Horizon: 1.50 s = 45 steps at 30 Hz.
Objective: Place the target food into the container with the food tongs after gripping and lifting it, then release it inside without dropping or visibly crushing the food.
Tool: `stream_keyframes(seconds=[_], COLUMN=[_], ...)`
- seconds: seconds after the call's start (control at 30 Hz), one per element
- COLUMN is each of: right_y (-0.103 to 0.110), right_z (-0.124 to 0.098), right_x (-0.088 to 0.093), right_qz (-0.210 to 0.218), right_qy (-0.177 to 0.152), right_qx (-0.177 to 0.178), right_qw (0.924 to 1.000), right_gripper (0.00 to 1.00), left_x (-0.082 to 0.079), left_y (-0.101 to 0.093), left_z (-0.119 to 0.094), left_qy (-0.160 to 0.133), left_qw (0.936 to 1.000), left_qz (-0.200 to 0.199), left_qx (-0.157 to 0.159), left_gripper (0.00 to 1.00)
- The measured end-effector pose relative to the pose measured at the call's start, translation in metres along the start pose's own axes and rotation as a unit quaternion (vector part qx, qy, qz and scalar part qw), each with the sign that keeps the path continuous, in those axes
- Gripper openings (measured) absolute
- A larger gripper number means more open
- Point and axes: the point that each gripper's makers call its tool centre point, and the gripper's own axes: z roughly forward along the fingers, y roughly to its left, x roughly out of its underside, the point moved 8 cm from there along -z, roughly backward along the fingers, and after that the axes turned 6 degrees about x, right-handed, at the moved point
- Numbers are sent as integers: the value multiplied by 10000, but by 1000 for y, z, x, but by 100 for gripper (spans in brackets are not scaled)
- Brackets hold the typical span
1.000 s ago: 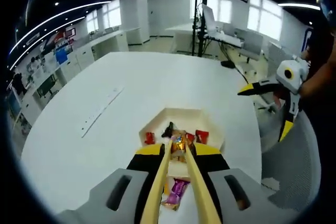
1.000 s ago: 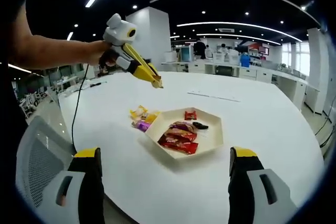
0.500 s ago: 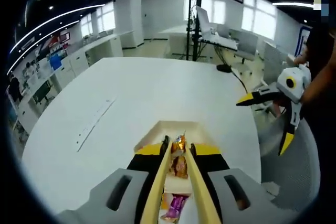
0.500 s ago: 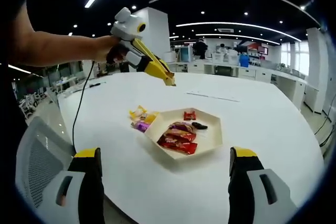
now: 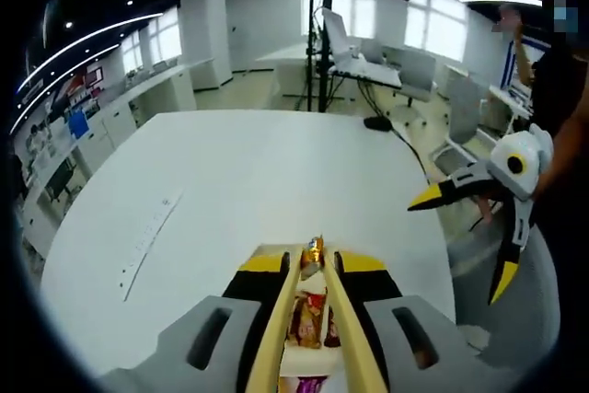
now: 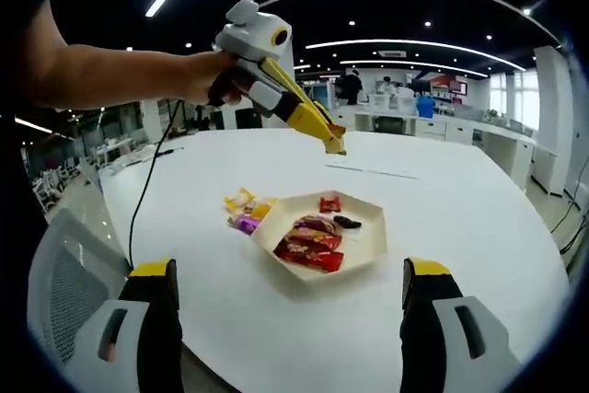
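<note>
My left gripper (image 5: 313, 266) is shut on yellow food tongs (image 5: 317, 319). The tongs pinch a small gold-wrapped candy (image 5: 315, 248) at their tips. Under them lies the white hexagonal tray (image 5: 267, 248) with red-wrapped snacks (image 5: 311, 315). In the right gripper view a hand holds the left gripper (image 6: 308, 117) high above the table. There the tongs' tips (image 6: 337, 145) hang over the far rim of the tray (image 6: 368, 260). The tray holds red wrappers (image 6: 308, 246), a small red candy (image 6: 329, 202) and a dark one (image 6: 348, 221). My right gripper (image 6: 290, 269) stands wide open and empty, near the table's edge, also seen as the right gripper (image 5: 457, 250).
Loose yellow and purple candies (image 6: 245, 209) lie on the white table just left of the tray. A thin white strip (image 6: 373, 170) lies farther back. A black cable (image 6: 147, 190) trails off the table's left side. A grey mesh chair (image 6: 64, 273) stands beside the near edge.
The left gripper with the tongs and gold candy has risen and moved from above the loose candies to above the tray's far side. The right gripper has stayed put, open.
</note>
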Motion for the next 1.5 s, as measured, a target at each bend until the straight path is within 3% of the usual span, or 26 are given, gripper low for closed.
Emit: stream_keyframes(seconds=[0.33, 0.7, 0.9, 1.5], right_y=[0, 2, 3, 5], right_z=[1, 2, 2, 3], right_x=[1, 1, 1, 3], right_qz=[4, -55, -83, -153], right_qy=[17, 51, 69, 149], right_qx=[-22, -71, -85, -139], right_qw=[10000, 9999, 9999, 9997], right_gripper=[99, 99, 99, 99], left_x=[-5, -6, -3, 22], left_y=[-1, 2, 6, 14], left_z=[5, -11, -23, -55], left_qy=[-162, -332, -574, -668], left_qw=[9998, 9991, 9979, 9967], left_qz=[65, 226, 178, -42], left_qx=[-5, -157, -249, -457], left_gripper=[25, 26, 26, 26])
